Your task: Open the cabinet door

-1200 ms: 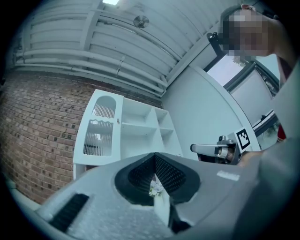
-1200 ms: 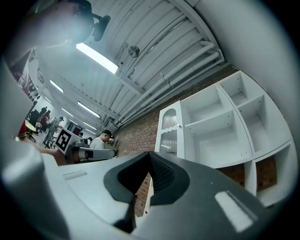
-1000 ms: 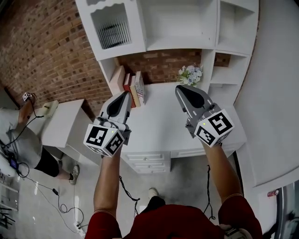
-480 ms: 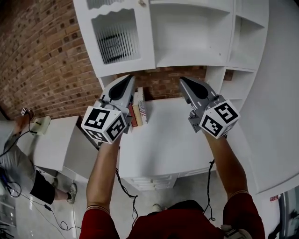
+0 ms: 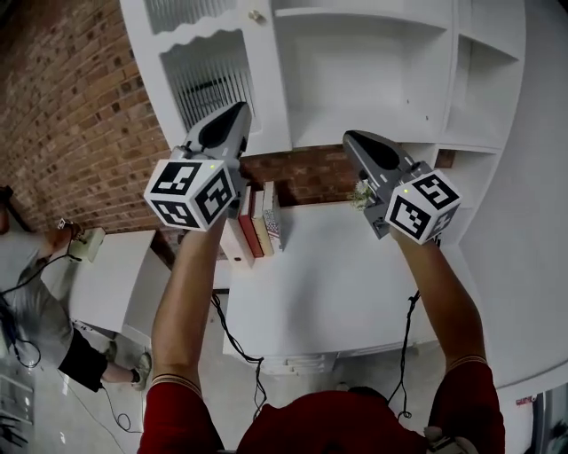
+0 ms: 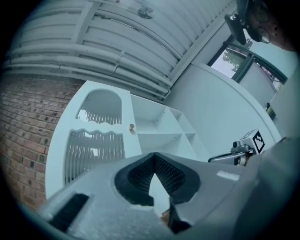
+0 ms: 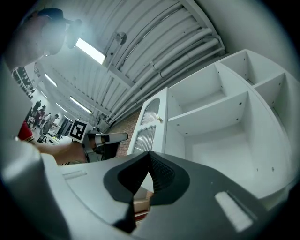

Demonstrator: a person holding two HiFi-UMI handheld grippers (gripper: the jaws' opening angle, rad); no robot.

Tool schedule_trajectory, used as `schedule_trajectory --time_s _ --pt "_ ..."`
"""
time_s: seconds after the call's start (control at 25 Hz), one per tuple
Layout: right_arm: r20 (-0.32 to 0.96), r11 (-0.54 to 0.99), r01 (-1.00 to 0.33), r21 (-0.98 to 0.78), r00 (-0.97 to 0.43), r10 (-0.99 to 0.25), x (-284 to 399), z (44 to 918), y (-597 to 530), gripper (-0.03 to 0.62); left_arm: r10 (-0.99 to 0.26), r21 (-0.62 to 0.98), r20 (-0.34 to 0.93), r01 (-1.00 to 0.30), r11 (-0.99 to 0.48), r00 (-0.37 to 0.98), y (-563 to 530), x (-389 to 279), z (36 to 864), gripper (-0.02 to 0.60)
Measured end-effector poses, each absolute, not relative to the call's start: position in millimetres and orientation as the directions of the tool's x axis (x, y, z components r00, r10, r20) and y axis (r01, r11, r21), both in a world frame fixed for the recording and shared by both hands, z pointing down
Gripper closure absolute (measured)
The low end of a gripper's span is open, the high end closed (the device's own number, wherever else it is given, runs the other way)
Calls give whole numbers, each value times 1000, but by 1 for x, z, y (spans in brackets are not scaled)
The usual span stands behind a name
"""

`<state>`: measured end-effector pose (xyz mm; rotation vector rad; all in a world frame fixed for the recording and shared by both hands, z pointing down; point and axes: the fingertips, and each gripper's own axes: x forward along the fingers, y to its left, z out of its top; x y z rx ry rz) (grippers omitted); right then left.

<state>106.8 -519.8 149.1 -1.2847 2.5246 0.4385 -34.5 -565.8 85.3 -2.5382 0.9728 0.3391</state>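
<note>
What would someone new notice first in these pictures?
The left claw and right claw, both shut and empty, with black-and-white marker cubes behind them, point up at a white cabinet. Its closed slatted door with a small knob is at upper left. Books stand on the desk below.

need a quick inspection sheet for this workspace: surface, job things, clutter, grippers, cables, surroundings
surface: white desk top, bare in the middle
job's things: cabinet door with slatted panel looks closed; knob untouched
clutter: books standing at the desk's back; flowers partly behind the right gripper
grippers: left gripper and right gripper both shut, empty, raised short of the door
cables: black cables hang below the desk front
surroundings: brick wall; person beside a low side table at left
</note>
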Motion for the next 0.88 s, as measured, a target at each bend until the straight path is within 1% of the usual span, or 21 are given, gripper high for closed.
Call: schedule_trajectory --time_s 0.08,0.24,0.52,0.68,0.88 --pt "-376 580 -807 110 -574 -727 120 139 -528 582 -597 -287 -359 -693 -661 717 -576 -27 68 577" --pt "-376 607 -792 65 -583 -721 139 128 -541 582 -630 -289 -368 -728 -621 684 -601 -16 40 554" --pt "-350 604 -782 154 -615 -707 149 122 -549 582 -687 -325 -386 -788 -524 616 -636 0 -3 479" --pt "-344 605 -775 183 -627 -699 150 116 -556 582 -733 -358 -390 -825 -437 557 -659 -1 -24 445" --pt "-336 599 -775 203 -629 -701 156 116 -561 582 -752 -415 -409 -839 -352 518 -675 6 -44 437"
